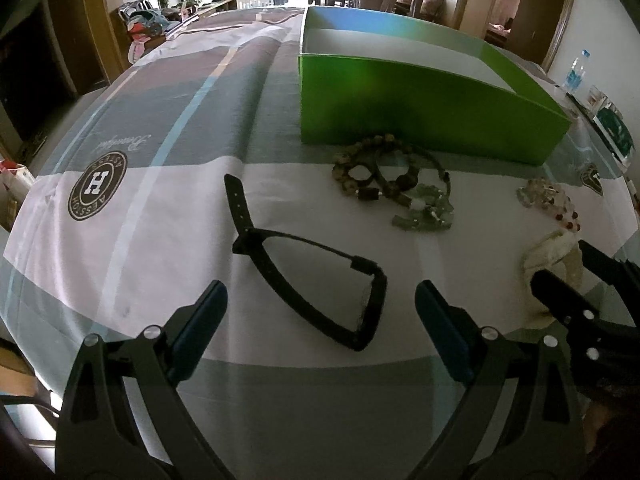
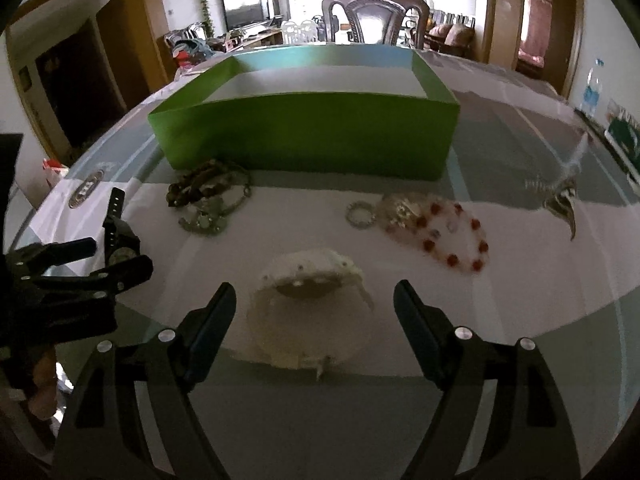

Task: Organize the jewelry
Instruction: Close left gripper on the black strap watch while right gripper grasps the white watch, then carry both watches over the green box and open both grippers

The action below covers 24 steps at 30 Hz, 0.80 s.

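Note:
A black watch [image 1: 320, 280] lies on the table between the open fingers of my left gripper [image 1: 320, 300]. A white watch [image 2: 312, 308] lies between the open fingers of my right gripper [image 2: 316, 300]; it also shows in the left wrist view [image 1: 554, 256]. A pile of brown and green bead bracelets [image 1: 396, 184] [image 2: 208, 200] lies in front of the open green box [image 1: 420, 112] [image 2: 312, 140]. A red and clear bead bracelet [image 2: 452, 236] [image 1: 552, 204] and a small silver ring bracelet [image 2: 360, 214] lie to the right. The box looks empty inside.
A glass-topped table with a patterned cloth [image 1: 160, 220] carries everything. A metal keyring or clip [image 2: 560, 200] lies at the far right. A water bottle [image 1: 576, 72] and packets stand at the right edge. A dark chair [image 2: 376, 16] stands behind the table.

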Available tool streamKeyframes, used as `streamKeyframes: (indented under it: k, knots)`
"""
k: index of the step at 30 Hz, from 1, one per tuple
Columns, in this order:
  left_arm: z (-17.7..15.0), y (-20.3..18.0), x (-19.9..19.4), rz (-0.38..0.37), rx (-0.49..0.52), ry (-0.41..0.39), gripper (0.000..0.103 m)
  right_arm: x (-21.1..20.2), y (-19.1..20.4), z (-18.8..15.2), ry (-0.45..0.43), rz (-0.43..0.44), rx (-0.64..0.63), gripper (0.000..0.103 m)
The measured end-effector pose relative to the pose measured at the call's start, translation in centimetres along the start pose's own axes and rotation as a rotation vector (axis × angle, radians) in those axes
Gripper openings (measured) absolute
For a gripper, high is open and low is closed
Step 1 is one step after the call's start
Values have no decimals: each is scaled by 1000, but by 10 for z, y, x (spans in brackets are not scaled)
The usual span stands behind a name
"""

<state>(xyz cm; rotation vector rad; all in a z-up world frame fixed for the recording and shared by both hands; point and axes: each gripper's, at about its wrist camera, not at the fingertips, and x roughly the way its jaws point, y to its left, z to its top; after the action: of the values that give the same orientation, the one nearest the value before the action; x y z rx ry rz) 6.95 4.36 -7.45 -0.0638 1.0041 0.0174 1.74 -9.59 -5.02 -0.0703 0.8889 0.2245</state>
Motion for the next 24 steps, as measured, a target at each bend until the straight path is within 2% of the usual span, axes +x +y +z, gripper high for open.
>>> streamKeyframes:
  k: [2, 6, 8, 10, 11, 13, 14, 17, 24]
  knots:
    - [0, 1, 2, 2, -2, 3, 94, 3, 3, -2, 15, -3, -13, 63]
    - [0, 3, 4, 1, -5, 3, 93, 1, -5, -5, 12, 25, 12, 62]
    - [1, 3, 5, 0, 5, -9, 80, -1, -10, -7, 12, 28, 24, 62]
    - [0, 1, 4, 13, 24, -24, 60, -2, -14, -9, 10, 28, 34, 62]
    - [1, 0, 3, 4, 31, -31, 56, -3, -15, -10, 9, 29, 38, 62]
    - [2, 1, 2, -15, 32, -34, 39, -4, -17, -11, 8, 31, 43, 62]
    - [2, 1, 1, -24, 29, -35, 36, -5, -17, -12, 8, 30, 44, 62]
    - [2, 6, -1, -70, 18, -37, 33, -8, -16, -13, 5, 29, 47, 62]
    - [5, 3, -17, -74, 26, -78, 32, -23, -21, -9, -40, 30, 61, 61]
